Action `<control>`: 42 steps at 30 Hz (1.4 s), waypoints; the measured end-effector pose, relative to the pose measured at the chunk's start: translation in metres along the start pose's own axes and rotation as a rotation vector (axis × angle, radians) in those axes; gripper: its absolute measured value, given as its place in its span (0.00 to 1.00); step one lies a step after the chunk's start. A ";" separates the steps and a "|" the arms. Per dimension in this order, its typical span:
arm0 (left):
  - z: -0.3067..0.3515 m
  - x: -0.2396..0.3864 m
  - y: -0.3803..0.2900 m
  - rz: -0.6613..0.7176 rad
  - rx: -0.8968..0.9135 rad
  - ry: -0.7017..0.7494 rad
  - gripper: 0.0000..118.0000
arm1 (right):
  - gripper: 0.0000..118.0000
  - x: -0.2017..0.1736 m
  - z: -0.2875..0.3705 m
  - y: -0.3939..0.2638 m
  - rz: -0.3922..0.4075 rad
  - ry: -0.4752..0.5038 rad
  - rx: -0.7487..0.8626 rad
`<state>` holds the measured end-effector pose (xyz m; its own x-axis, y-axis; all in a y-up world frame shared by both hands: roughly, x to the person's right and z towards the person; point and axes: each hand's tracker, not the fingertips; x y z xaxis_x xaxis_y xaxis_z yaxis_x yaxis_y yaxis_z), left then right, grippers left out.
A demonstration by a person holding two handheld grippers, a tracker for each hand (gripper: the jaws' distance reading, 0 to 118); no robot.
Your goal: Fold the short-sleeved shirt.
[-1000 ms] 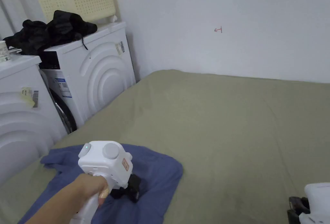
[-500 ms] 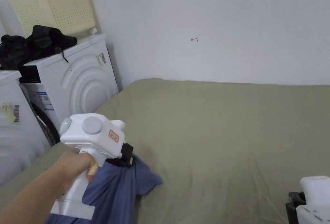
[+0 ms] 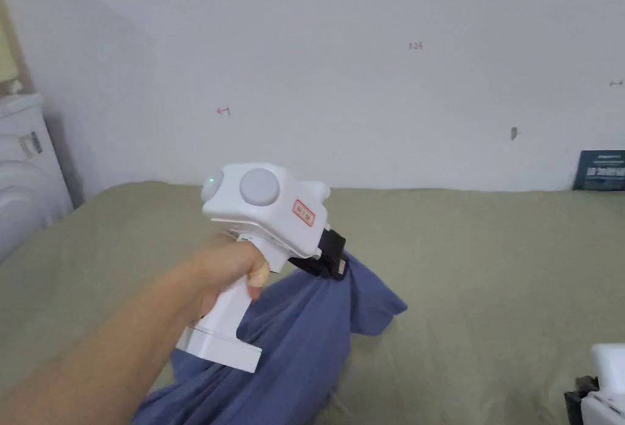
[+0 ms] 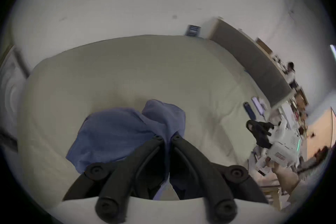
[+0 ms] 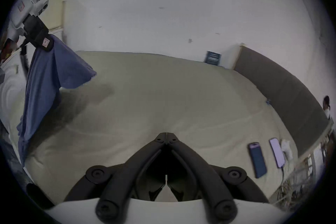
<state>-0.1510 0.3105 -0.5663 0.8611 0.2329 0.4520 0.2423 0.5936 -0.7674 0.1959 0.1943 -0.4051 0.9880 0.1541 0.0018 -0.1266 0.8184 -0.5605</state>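
I've got the left gripper (image 3: 339, 266) clamped on a bunch of the blue shirt (image 3: 293, 347), lifting it off the olive bed (image 3: 488, 273), so I judge spreading comes next, my right gripper (image 5: 166, 134), jaws closed and empty, taking another edge.

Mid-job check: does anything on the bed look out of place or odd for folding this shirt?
The blue shirt hangs bunched from the left tool, not spread flat. Two phones lie on the olive bed cover near its right edge, one on a cable. The right tool is shut and empty.
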 end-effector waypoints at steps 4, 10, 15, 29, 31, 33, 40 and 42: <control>-0.060 0.093 0.017 -0.104 -0.053 -0.159 0.03 | 0.00 0.056 0.011 -0.005 -0.041 -0.105 -0.009; -0.139 0.181 -0.006 -0.173 -0.180 -0.294 0.03 | 0.00 0.105 0.033 -0.021 -0.091 -0.181 -0.023; -0.190 0.182 -0.054 -0.091 -0.263 -0.297 0.81 | 0.00 0.113 0.034 -0.028 -0.111 -0.196 -0.041; 0.065 0.003 -0.134 0.172 0.241 0.233 0.15 | 0.00 0.055 0.032 0.005 -0.062 -0.058 0.000; 0.094 -0.019 -0.169 0.221 0.299 0.345 0.01 | 0.00 0.047 0.034 0.005 -0.057 -0.048 0.005; 0.112 -0.036 -0.199 0.271 0.297 0.368 0.01 | 0.00 0.042 0.035 0.003 -0.065 -0.035 0.006; 0.122 -0.074 -0.256 0.372 0.235 0.388 0.00 | 0.00 0.024 0.032 -0.001 -0.037 -0.013 -0.022; 0.113 -0.080 -0.253 0.386 0.207 0.364 0.00 | 0.00 0.023 0.032 -0.001 -0.030 -0.010 -0.026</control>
<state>-0.3318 0.2288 -0.3564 0.9773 0.2040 -0.0575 -0.1815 0.6656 -0.7239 0.2161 0.2150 -0.3784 0.9905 0.1351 0.0273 -0.0942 0.8081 -0.5815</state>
